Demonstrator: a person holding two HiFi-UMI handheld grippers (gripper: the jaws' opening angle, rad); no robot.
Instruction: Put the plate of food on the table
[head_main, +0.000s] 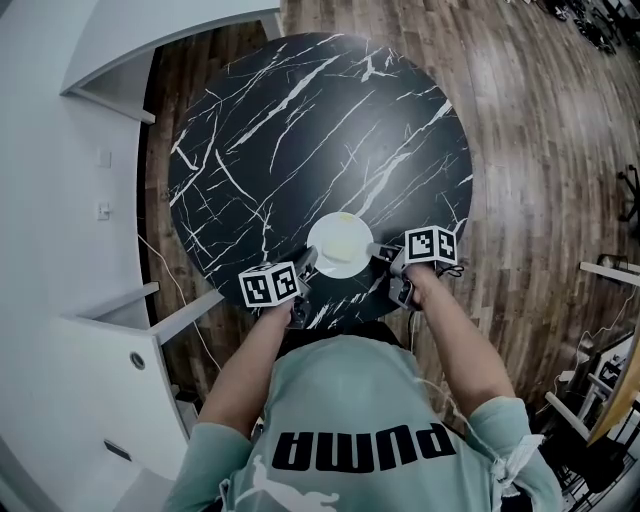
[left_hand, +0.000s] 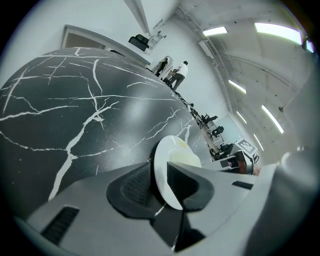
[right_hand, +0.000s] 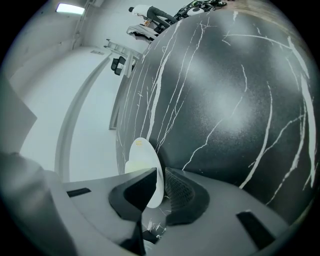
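Note:
A small white plate (head_main: 340, 245) with pale yellow food on it is held over the near edge of the round black marble table (head_main: 300, 130). My left gripper (head_main: 305, 266) is shut on the plate's left rim. At the opposite rim my right gripper (head_main: 382, 255) is shut too. In the left gripper view the plate (left_hand: 172, 165) stands edge-on between the dark pads, with the food (left_hand: 185, 159) on its right face. The right gripper view shows the plate (right_hand: 145, 167) clamped edge-on the same way. Whether the plate touches the tabletop cannot be told.
The table has white veins and stands on a wooden floor (head_main: 540, 120). White cabinets and a counter (head_main: 60, 250) run along the left. More furniture and equipment (head_main: 610, 390) stand at the far right. A person stands far off (left_hand: 180, 74) in the room.

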